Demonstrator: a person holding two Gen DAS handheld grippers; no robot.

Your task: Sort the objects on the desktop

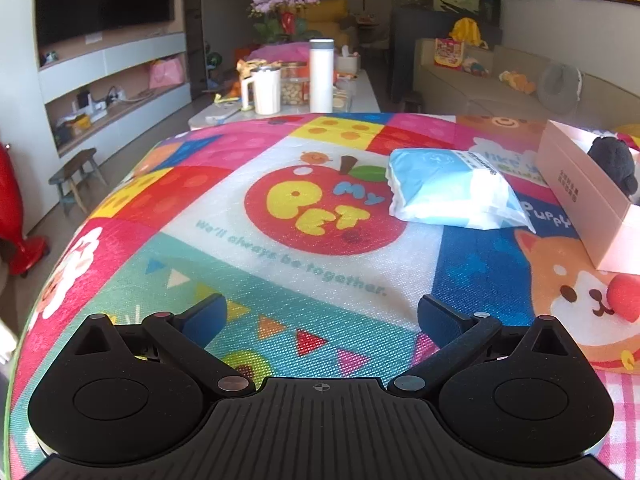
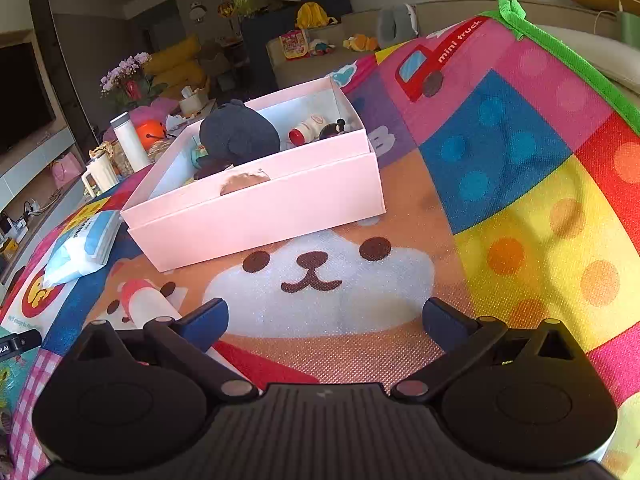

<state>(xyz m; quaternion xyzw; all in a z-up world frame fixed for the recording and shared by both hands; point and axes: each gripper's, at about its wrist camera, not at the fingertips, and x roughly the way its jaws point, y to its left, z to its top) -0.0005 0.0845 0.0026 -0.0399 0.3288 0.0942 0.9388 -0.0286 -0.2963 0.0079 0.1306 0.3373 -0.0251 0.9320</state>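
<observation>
A blue and white tissue pack (image 1: 456, 190) lies on the colourful play mat (image 1: 280, 208), ahead and right of my open, empty left gripper (image 1: 322, 312). A pink box (image 1: 592, 200) stands at the right with a dark plush toy (image 1: 614, 162) in it. In the right wrist view the pink box (image 2: 256, 208) holds the dark plush (image 2: 240, 134), a small white and red toy (image 2: 308, 128) and other small items. My right gripper (image 2: 324, 318) is open and empty, near of the box. A red and white object (image 2: 148, 300) lies by its left finger. The tissue pack (image 2: 82, 246) lies left of the box.
A low table behind the mat carries a white bottle (image 1: 321, 76), a white mug (image 1: 264, 90) and jars. A sofa with toys (image 1: 520, 80) is at the back right. A wooden stool (image 1: 76, 178) and shelves stand left. The mat's green edge (image 2: 560, 52) runs at right.
</observation>
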